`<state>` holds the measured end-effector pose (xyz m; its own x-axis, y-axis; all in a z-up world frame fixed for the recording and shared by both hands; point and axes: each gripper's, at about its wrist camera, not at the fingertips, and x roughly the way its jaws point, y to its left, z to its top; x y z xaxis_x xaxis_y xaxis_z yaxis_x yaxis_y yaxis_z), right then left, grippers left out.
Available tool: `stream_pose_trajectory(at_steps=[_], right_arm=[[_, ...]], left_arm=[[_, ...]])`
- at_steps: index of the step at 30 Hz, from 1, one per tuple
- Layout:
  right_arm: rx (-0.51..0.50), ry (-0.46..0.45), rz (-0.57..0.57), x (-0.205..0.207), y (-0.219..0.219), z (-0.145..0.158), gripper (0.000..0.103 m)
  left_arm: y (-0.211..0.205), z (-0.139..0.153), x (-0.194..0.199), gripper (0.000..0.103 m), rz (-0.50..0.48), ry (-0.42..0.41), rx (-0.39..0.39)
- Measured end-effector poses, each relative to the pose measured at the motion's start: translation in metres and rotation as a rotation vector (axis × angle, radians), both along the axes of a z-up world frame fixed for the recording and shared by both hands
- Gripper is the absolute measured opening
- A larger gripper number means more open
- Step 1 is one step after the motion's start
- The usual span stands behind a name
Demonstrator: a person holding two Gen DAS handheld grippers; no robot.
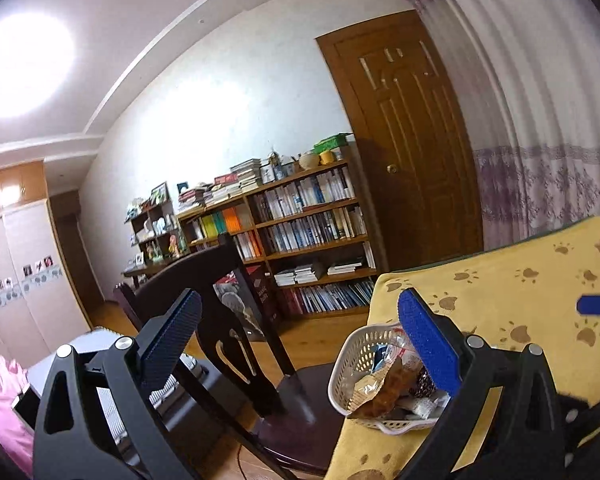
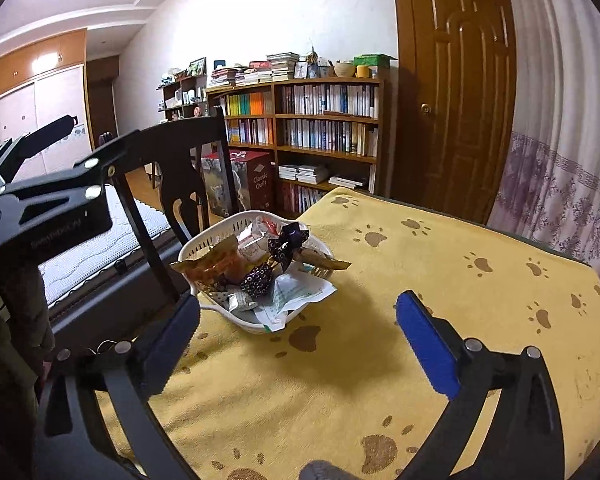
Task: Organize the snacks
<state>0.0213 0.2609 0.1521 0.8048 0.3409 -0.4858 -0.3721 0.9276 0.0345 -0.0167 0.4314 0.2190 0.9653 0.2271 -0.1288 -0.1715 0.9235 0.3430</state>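
Right gripper [image 2: 298,344]: nearest the right wrist lens, jaws spread wide with nothing between them, hovering over bare cloth short of the basket.
Left gripper [image 1: 300,340]: likewise wide and empty, raised off the near-left corner of the tabletop; its right blue pad crosses in front of the basket in its own view.
Tabletop [image 2: 440,280]: covered by a yellow cloth with brown paw prints; apart from the basket, no loose snack shows on it in either view.
Chair [image 2: 180,152]: dark wood, standing just beyond the tabletop's left edge, directly behind the basket.
Basket [image 2: 204,236]: white slotted plastic, sitting near the left edge of the tabletop, ahead and to the left of the right gripper.
Snacks [image 2: 260,264]: heaped in the basket, with wrappers sticking up and over the rim, among them an orange-brown packet, dark spotted wrappers and a white-and-green sachet drooping over the near rim.
Deciding relation: from the left gripper the basket lies low and to the right, seemingly closer than it is to the right gripper, which has open cloth between itself and the rim.
Long axis: the basket's longer side appears to run from near-right to far-left in the right wrist view.
Judgement: sorting looks nearly finished, or any remaining snack lies out of view.
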Motion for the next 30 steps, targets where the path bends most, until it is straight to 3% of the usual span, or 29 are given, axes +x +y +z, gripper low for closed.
stream_pose_trajectory(at_steps=[4, 15, 30], right_arm=[[-0.014, -0.008, 0.004, -0.005, 0.004, -0.002, 0.098], [-0.115, -0.038, 0.032, -0.015, 0.025, -0.008, 0.098], [-0.150, -0.021, 0.014, -0.012, 0.029, -0.014, 0.098]], left_arm=[[-0.005, -0.004, -0.010, 0.100, -0.016, -0.033, 0.104], [-0.007, -0.011, -0.008, 0.100, 0.005, -0.020, 0.189], [-0.010, -0.019, 0.002, 0.100, -0.036, 0.015, 0.191]])
